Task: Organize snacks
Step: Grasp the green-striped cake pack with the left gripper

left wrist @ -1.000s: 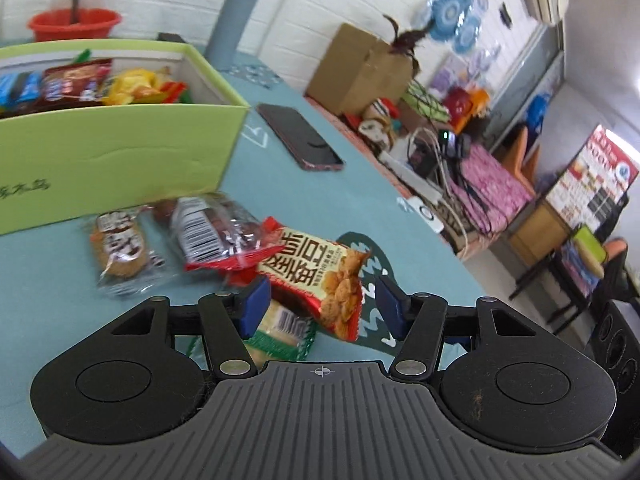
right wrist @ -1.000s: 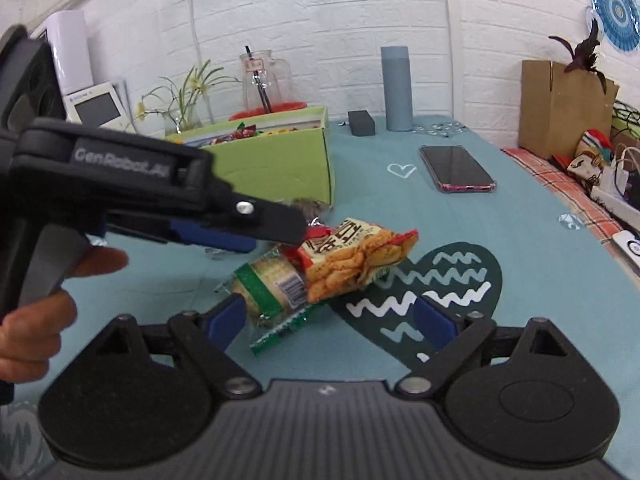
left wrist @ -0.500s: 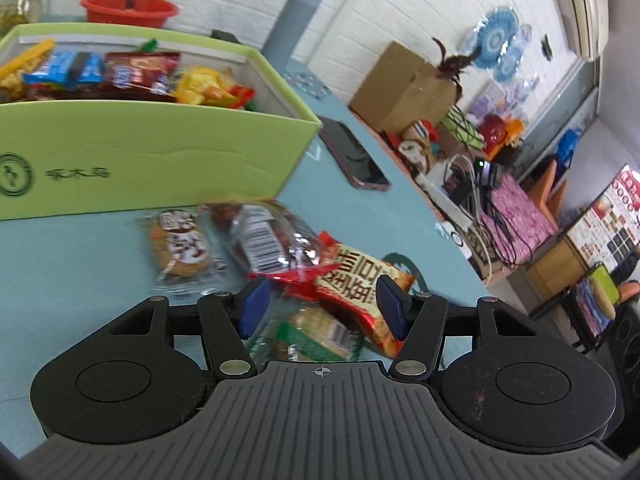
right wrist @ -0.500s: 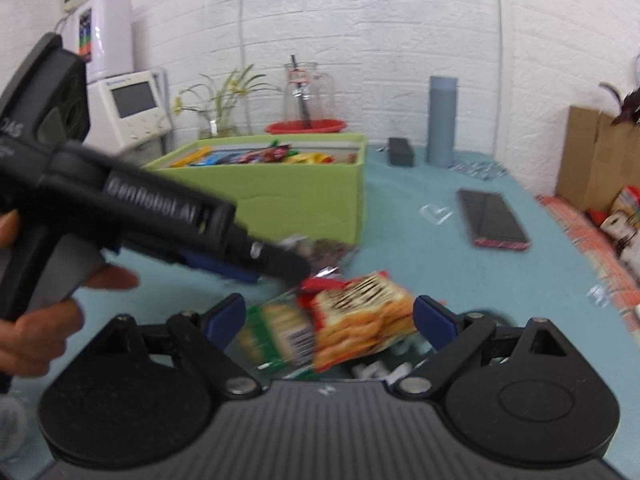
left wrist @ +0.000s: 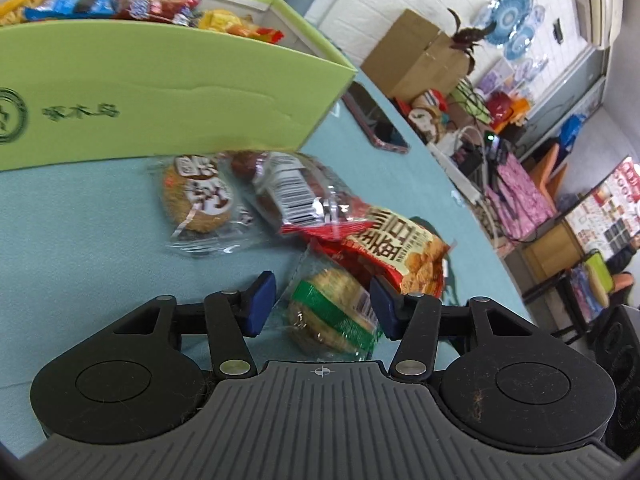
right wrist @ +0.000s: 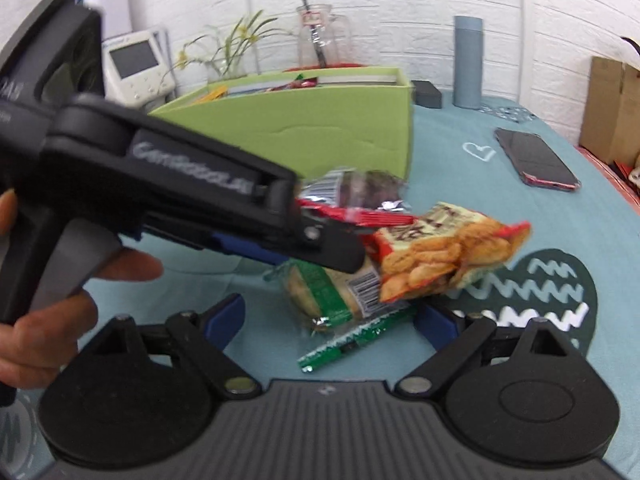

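A green-banded biscuit pack [left wrist: 332, 316] lies on the teal cloth between the open fingers of my left gripper [left wrist: 322, 306]. Beside it lie an orange snack bag [left wrist: 400, 248], a clear red-edged pack with a barcode [left wrist: 296, 196] and a round wrapped cake [left wrist: 198, 200]. The green box [left wrist: 160, 92] behind them holds several snacks. In the right wrist view my right gripper [right wrist: 330, 318] is open around the biscuit pack [right wrist: 332, 292]; the left gripper [right wrist: 312, 248] crosses above it, next to the orange bag [right wrist: 440, 256].
A phone [right wrist: 536, 160] lies on the cloth to the right of the box [right wrist: 304, 132]. A grey cylinder [right wrist: 468, 62], a glass jug [right wrist: 320, 40] and a cardboard box [right wrist: 616, 108] stand at the back. The table edge [left wrist: 460, 184] runs on the right.
My left gripper has come down and moved left, from the orange bag onto the biscuit pack. My right gripper has closed in on the same pack. Both stay open.
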Tool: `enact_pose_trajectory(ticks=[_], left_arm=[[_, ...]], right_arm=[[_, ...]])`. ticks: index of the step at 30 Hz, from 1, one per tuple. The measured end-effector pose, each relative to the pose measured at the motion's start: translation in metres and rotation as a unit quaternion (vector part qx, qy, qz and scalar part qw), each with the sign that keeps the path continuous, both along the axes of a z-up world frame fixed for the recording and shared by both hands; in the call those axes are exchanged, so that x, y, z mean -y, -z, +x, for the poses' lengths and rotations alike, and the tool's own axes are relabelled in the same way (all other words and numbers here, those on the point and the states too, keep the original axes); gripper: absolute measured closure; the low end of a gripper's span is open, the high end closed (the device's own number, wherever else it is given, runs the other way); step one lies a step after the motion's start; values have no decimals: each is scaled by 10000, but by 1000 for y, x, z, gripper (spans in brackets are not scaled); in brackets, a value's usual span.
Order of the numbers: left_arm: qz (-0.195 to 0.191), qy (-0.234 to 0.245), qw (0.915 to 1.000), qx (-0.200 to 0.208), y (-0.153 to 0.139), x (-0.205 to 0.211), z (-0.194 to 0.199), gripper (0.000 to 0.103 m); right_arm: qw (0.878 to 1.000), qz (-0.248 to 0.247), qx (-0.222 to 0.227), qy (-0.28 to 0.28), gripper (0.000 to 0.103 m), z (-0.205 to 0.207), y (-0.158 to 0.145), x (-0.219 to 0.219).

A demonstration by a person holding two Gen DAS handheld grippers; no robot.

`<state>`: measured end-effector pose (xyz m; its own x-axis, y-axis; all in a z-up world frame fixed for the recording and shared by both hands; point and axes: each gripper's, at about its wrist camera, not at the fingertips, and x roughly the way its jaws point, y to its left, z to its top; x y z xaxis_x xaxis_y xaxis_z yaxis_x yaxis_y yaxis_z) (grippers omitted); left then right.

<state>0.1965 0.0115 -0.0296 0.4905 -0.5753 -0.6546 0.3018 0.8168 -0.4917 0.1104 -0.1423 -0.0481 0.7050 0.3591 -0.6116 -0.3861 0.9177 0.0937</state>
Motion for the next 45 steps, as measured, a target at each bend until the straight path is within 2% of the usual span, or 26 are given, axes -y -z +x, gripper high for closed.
enact_pose_trajectory(ticks=[3,5,8,11,13,16,18,23,28,31,36,41,43,45], left_arm=[[53,14,10000,-26,0,-12,-8,78],[-80,25,9999,-113,2,-22,-17,78],[-26,-5,10000,-86,0,-31,-33,78],[61,-179,9998,45,-4,-40,-49,75],[50,-355,9993,134,-9,-47,-58,63],[-148,-440,9988,165,-13,-54,-69,57],[-154,-328,9993,118,-12,-49,-72,57],[154,-352,9993,48,-3,-35,-77,59],[77,-538,9985,-44,-2,-40,-81,59],[67,-575,9983,-48,-2,-40,-79,59],[215,-316,9993,37,-3,-22,-79,60],[219,-268,9994,59,-2,-21,-80,68],[269,-337,9991,45,-1,-21,-77,90],[304,-411,9987,22,-3,-21,-74,92]], right_arm=[[9996,98,-27,-254,9,-10,-1,-15],[9992,161,-55,-370,9,-13,0,-22],[9983,274,-110,-500,9,-23,-2,-32],[9984,136,-12,-555,9,-33,-2,-40],[9990,23,49,-435,9,-36,-3,-40],[9994,-84,83,-331,9,-39,-2,-38],[9994,-58,60,-343,9,-39,-1,-37],[9989,-219,178,-364,11,-43,0,-38],[9989,-227,190,-362,20,-41,0,-33],[9990,-149,171,-373,20,-41,1,-31],[9987,-181,167,-442,22,-47,1,-33],[9990,-141,149,-392,22,-45,1,-25],[9984,-249,229,-451,35,-45,0,-29],[9985,-264,217,-419,39,-43,-3,-29]])
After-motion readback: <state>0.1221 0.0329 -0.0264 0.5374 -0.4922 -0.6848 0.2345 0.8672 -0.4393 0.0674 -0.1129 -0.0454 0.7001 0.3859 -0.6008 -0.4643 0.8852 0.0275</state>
